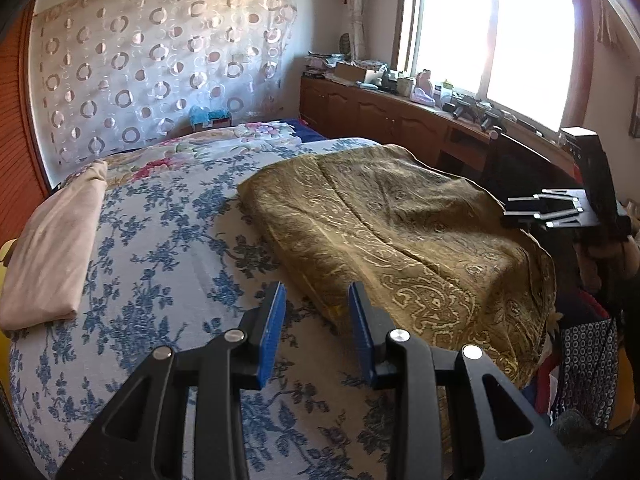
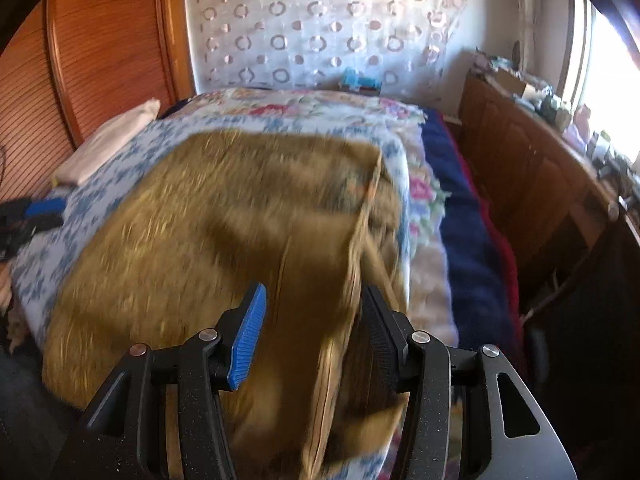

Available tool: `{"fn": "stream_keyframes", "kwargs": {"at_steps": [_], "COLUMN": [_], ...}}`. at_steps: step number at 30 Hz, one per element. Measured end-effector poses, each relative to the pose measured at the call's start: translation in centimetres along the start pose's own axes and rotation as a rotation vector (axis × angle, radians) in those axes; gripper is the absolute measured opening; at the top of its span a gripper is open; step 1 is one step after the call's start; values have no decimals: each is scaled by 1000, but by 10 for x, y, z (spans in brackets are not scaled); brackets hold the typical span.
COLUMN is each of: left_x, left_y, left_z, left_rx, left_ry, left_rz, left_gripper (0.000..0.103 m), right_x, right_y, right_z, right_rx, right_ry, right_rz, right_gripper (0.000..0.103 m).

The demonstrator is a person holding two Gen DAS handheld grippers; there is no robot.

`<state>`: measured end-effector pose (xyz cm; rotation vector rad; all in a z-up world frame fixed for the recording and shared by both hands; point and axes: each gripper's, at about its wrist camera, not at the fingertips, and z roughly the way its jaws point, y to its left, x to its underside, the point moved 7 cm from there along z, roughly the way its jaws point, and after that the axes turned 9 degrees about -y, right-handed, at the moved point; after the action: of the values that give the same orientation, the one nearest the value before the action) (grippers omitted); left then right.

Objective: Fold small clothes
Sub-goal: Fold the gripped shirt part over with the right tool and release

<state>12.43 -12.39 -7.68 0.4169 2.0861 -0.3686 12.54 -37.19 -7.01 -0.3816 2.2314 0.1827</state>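
My right claw (image 2: 308, 336) parted, raised fold of olive-gold paisley woven cloth (image 2: 224, 216) loose between pads, likely just released. My left claw (image 1: 317, 332) narrowly parted, empty, hovering beside cloth edge. Cloth spread flat on blue-floral bed (image 1: 160, 240) for folding. Folded beige sheet (image 1: 52, 248) beyond.

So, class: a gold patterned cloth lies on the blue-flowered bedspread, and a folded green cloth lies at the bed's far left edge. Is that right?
Not quite: the folded cloth at the left edge is pale pink, not green, as the left wrist view shows. The rest holds: the gold patterned cloth lies on the blue-flowered bedspread.
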Motion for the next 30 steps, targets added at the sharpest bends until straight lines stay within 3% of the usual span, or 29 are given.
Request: {"fn": "stream_keyframes", "kwargs": {"at_steps": [6,7,9,10,13,19,26,30], "left_x": [3,4,4,4,4,9,26,36], "left_y": [-15,-17,-20,-21,-24,-29,-38,-41], "left_z": [5,5,6,6,6,5,8,11], "left_rx": [22,28,40,48,101,116,124,126], "left_ry": [18,21,27,29,28,43,97,124], "left_rz": [25,29,28,23,-17,-20,-14,-18], "left_gripper": [32,32,32,32,37,42,44,44], "right_x": [23,25,27,28,22,1,23,29], "right_y": [0,-1,2,4,8,-6,-23,-21], "right_z": [-4,-4,-4,-6,-15,-42,-25,-22], "right_rx": [9,5,-23,-39,-57,-1,44,55], "right_ry": [20,21,22,18,-33,-148,-52,-56], "right_rz": [15,20,20,15,6,12,51,60], "right_gripper": [49,43,10,5,2,1,1,2]}}
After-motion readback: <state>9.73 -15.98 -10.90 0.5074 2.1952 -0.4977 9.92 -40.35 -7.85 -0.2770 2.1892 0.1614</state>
